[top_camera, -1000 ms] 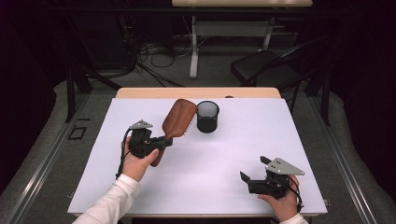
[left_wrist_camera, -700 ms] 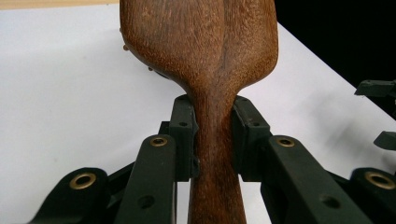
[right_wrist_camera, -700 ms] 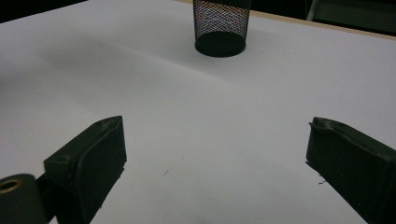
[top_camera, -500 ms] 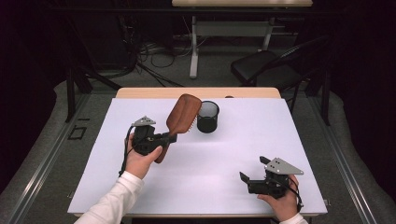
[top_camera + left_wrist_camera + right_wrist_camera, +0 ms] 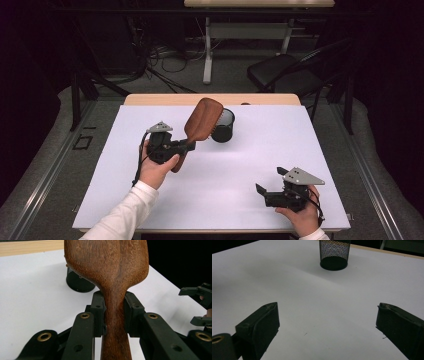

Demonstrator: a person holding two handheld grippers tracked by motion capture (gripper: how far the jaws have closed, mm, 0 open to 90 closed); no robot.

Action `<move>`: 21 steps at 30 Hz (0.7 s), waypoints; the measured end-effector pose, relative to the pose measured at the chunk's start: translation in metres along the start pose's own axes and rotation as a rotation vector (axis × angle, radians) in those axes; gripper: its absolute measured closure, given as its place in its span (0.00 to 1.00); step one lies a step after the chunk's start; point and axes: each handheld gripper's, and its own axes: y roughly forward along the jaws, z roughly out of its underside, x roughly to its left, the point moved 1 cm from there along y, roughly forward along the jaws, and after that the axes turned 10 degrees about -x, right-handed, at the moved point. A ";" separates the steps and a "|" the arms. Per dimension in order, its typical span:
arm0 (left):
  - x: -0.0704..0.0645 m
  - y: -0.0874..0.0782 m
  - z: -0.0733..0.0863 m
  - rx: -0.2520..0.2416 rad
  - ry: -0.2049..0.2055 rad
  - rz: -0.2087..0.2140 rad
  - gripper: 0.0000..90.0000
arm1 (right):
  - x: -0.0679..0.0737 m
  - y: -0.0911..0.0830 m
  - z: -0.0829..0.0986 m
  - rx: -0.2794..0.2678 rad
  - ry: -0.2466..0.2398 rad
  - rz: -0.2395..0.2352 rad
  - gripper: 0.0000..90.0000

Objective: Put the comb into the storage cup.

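Left gripper [image 5: 187, 145] squeezes wooden brush [image 5: 201, 118] handle, head beside black mesh cup [image 5: 223, 126]. Right gripper [image 5: 270, 184] near right, jaws wide apart.

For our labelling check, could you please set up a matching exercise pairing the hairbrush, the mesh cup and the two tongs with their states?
Things:
1. wooden hairbrush
2. mesh cup
3. left tongs
4. right tongs

States:
A. open, holding nothing
B. standing upright on the white table
C. clamped at its neck, lifted off the table
D. shut on a wooden handle

Pairs: 1-C, 2-B, 3-D, 4-A
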 end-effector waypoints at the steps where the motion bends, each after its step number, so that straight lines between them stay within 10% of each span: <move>1: -0.001 0.001 0.000 0.000 0.004 0.003 0.81 | 0.001 0.000 -0.001 0.007 -0.006 -0.003 0.05; 21: -0.007 0.007 -0.005 -0.002 0.009 0.024 0.81 | -0.010 0.011 -0.035 0.073 0.078 -0.096 0.05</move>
